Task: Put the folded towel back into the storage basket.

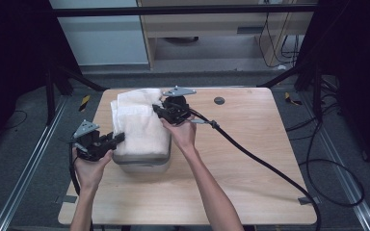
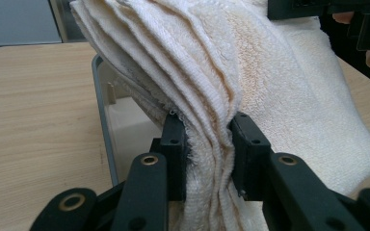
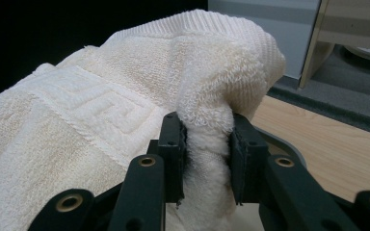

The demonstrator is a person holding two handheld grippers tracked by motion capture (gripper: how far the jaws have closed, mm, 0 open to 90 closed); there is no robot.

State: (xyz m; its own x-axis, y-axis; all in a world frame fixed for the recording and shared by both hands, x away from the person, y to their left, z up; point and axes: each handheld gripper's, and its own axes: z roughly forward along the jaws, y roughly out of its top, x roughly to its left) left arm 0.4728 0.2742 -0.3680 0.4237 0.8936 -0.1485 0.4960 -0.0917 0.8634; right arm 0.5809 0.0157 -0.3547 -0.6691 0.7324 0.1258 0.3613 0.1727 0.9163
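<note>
A folded cream towel (image 1: 137, 122) lies draped over a grey plastic bin (image 1: 142, 162) on the wooden table. My left gripper (image 1: 118, 138) is shut on the towel's near left edge; in the left gripper view its jaws pinch several stacked layers of the towel (image 2: 250, 72) at my left gripper (image 2: 207, 154), above the bin's rim (image 2: 100, 96). My right gripper (image 1: 158, 109) is shut on the far right part of the towel; in the right gripper view a thick fold of the towel (image 3: 125, 110) is squeezed in my right gripper (image 3: 207, 159).
The wooden table (image 1: 250, 144) has bare room to the right and front of the bin. A black cable (image 1: 260, 161) trails from the right gripper across the table to its right edge. A small dark round hole (image 1: 218, 100) sits near the far edge.
</note>
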